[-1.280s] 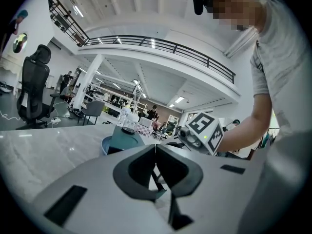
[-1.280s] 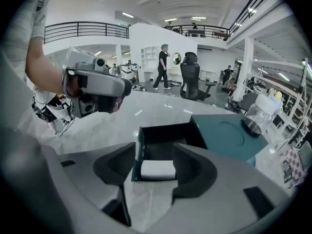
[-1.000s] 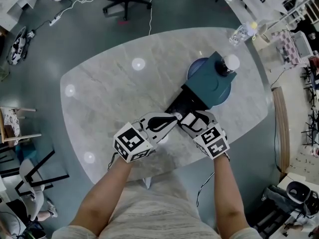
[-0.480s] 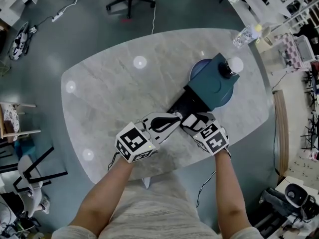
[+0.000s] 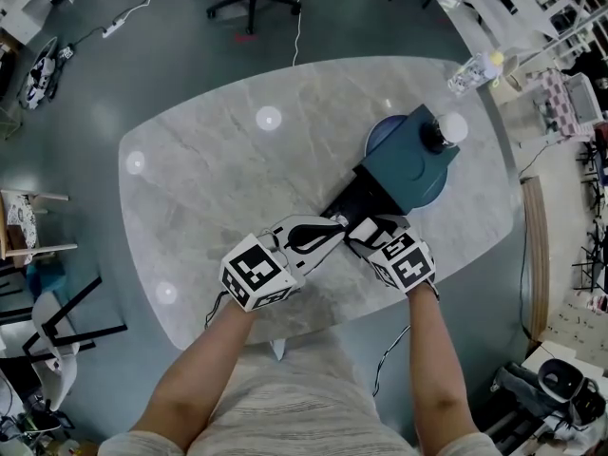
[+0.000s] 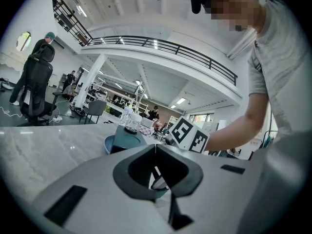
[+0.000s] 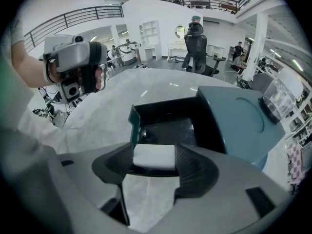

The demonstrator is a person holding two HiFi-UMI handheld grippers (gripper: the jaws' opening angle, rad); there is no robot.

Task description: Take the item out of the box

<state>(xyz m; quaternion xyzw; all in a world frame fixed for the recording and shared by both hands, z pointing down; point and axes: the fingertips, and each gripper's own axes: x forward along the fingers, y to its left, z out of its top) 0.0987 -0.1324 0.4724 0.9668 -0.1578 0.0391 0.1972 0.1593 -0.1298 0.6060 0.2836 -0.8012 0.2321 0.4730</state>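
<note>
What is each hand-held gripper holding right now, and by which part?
Right hand-held gripper clamps a white piece by its two ends, at the open box's near edge. Left hand-held gripper: jaws together, nothing seen held.

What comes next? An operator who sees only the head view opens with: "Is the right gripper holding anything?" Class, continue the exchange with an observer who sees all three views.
Observer: Yes. In the right gripper view, the right gripper's fingers clamp a white block.
Operator: Is it inside the teal box?
Observer: It sits at the near rim of the box's open black tray, with marble table showing under it; cleared or not, I cannot tell.
Operator: And the left gripper?
Observer: In the left gripper view, its fingers meet, nothing bulky between them.
</note>
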